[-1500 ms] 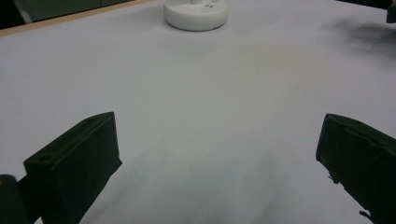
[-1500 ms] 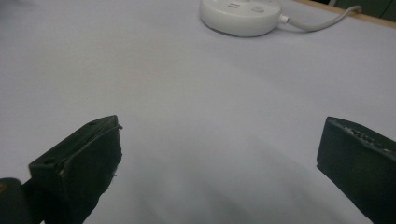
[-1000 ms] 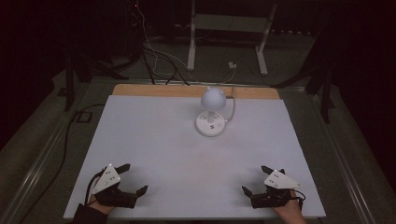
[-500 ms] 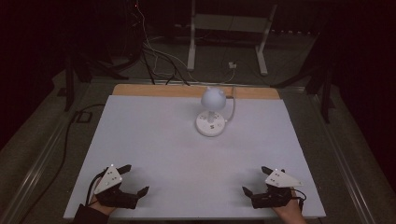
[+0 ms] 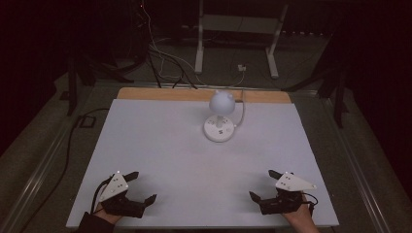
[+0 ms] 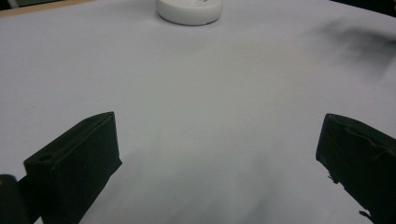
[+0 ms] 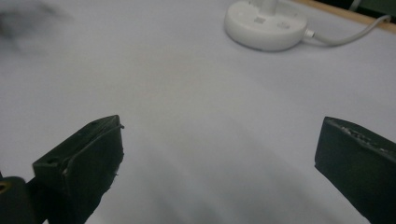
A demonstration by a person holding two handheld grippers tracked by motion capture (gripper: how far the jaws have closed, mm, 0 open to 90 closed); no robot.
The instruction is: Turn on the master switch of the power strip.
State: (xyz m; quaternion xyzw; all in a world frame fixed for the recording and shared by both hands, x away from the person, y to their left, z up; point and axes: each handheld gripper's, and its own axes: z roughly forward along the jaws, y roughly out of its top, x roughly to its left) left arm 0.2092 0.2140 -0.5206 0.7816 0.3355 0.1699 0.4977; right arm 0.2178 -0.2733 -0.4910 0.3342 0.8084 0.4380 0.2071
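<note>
Left gripper: fingers spread wide, holding nothing, near left of bench.
Right gripper: fingers equally wide, holding nothing, near right.
Lamp: far centre, well apart, cord trailing right.
Approach: probably reach forward level, avoid snagging cord.

White table, lamp prob. w/ cable

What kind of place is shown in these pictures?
Probably a lab or recording workspace, not a home: a table covered in plain white with a small white lamp on it, loose cables on the floor behind, and a metal stand in the dark background.
</note>
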